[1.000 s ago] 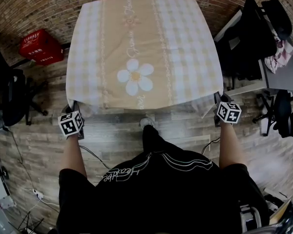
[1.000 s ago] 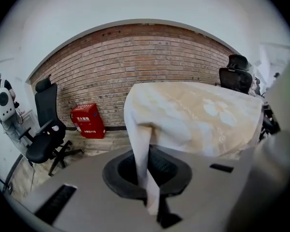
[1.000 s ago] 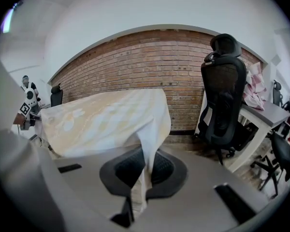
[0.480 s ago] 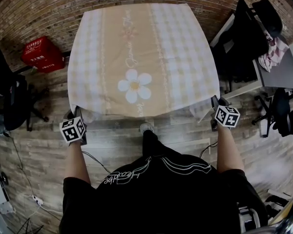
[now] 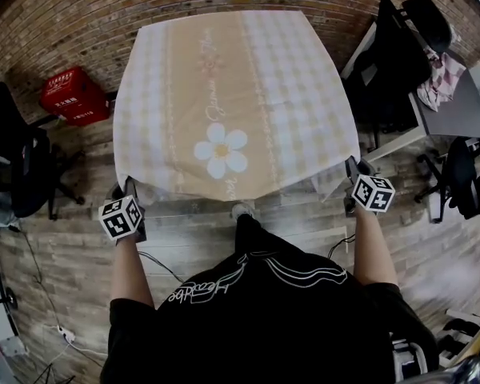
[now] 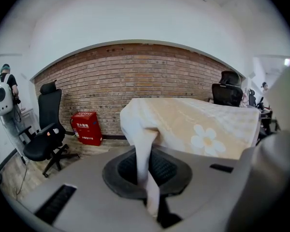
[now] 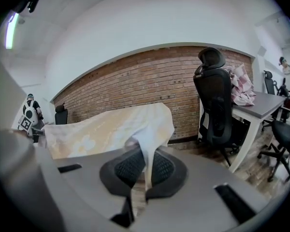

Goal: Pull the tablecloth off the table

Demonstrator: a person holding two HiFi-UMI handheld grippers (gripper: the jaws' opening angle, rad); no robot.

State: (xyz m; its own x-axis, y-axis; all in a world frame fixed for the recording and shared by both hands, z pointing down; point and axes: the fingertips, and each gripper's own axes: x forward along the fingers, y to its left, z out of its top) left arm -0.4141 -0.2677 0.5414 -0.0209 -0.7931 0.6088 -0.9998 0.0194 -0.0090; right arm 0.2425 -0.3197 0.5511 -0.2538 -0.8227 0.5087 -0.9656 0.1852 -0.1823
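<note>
A beige and white checked tablecloth (image 5: 232, 102) with a white flower print covers the table in the head view. My left gripper (image 5: 126, 197) is shut on the cloth's near left corner, and my right gripper (image 5: 355, 176) is shut on its near right corner. In the left gripper view the tablecloth (image 6: 193, 124) hangs from the table and a pinched strip of it runs down between the black pads (image 6: 164, 170). The right gripper view shows the tablecloth (image 7: 111, 127) with its corner squeezed between the pads (image 7: 162, 170).
A red crate (image 5: 72, 96) stands on the wooden floor left of the table by the brick wall. A black office chair (image 5: 20, 162) is at far left. Black chairs (image 5: 392, 62) and a grey desk (image 5: 452, 110) stand to the right. Cables (image 5: 156, 264) lie on the floor near my feet.
The table and cloth sit slightly lower in the head view than a second ago. Both grippers keep their hold on the near corners, and the near edge has drawn a little toward me.
</note>
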